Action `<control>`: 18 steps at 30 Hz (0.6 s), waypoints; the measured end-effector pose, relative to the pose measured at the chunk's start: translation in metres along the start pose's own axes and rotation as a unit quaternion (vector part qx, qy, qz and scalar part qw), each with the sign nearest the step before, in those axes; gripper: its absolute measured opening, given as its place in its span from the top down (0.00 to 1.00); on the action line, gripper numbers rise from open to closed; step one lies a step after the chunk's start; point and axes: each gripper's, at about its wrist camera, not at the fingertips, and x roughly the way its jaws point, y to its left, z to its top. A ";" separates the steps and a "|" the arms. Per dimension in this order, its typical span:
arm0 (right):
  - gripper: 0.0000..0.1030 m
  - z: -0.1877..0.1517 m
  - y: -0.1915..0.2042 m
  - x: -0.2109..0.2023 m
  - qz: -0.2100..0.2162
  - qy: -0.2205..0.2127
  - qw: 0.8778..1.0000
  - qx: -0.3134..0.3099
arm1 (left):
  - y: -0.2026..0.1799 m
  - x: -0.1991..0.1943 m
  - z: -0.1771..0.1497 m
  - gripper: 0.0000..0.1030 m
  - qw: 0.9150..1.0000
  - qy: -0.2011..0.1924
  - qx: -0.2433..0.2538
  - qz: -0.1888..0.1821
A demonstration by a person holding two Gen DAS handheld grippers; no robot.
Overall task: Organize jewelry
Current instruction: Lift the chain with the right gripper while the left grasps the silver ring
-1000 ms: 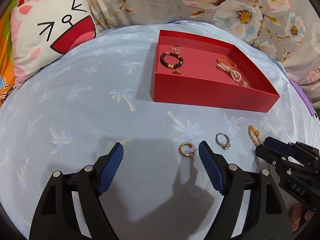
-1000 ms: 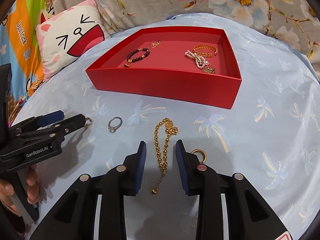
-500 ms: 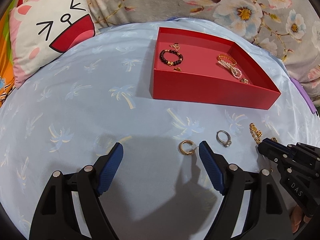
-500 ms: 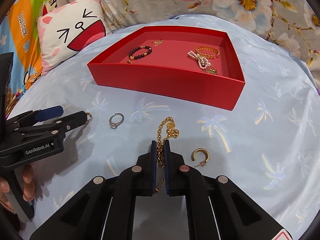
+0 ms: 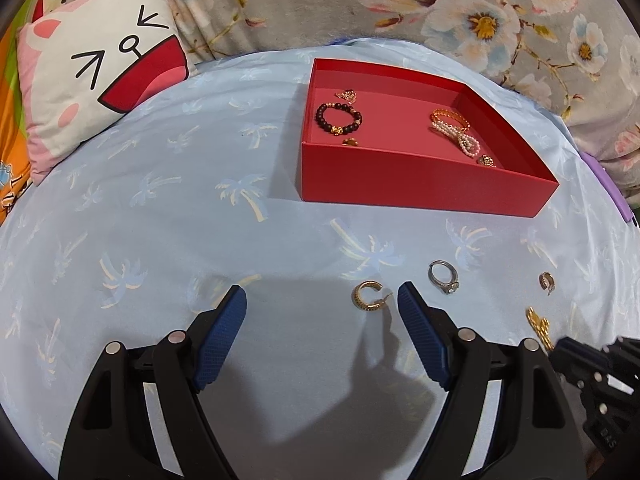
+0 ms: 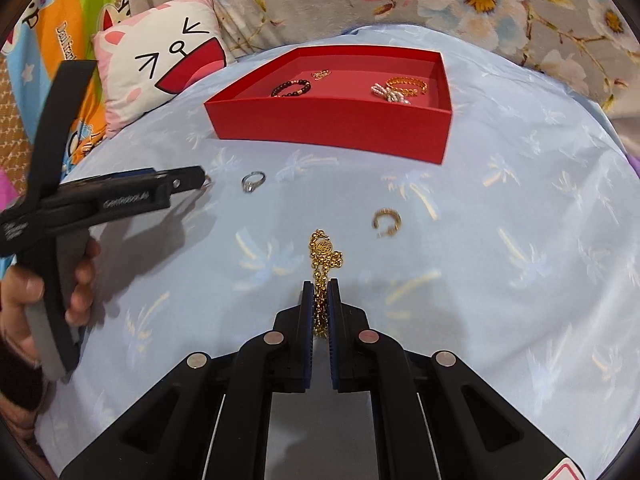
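Observation:
My right gripper (image 6: 320, 285) is shut on a gold chain necklace (image 6: 325, 252), whose medallion end lies bunched on the blue cloth just ahead of the fingertips. My left gripper (image 5: 320, 294) stands open low over the cloth, with a gold hoop earring (image 5: 368, 296) between its fingers, close to the right one and untouched. A silver ring (image 5: 443, 276) lies just past that finger. A second hoop earring (image 6: 386, 218) lies to the right of the chain. The red tray (image 5: 420, 184) farther back holds a dark bead bracelet (image 5: 338, 119), a pearl bracelet (image 5: 460, 136) and small gold pieces.
A cat-face pillow (image 5: 100, 72) leans at the back left, and floral fabric (image 5: 480, 20) rises behind the tray. In the right wrist view a person's hand (image 6: 80, 280) holds the left gripper (image 6: 198, 178) at the left. The right gripper (image 5: 560, 350) shows at the left wrist view's lower right.
The right jaws have shut on the gold chain and drawn back from the tray, dragging the chain so that it bunches. The left gripper has stayed put and open.

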 end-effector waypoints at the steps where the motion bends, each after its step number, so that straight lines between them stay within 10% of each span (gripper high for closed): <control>1: 0.95 -0.004 -0.002 -0.003 0.004 0.000 1.000 0.006 | -0.002 -0.001 0.000 0.27 1.000 -0.001 0.003 0.001; 10: 0.95 -0.013 -0.008 -0.009 0.018 -0.001 0.999 0.034 | -0.041 -0.012 -0.009 0.28 0.998 -0.013 0.053 -0.014; 18: 0.95 -0.012 -0.005 -0.008 0.007 -0.001 0.999 0.032 | -0.062 0.001 -0.006 0.47 0.997 0.005 0.068 -0.031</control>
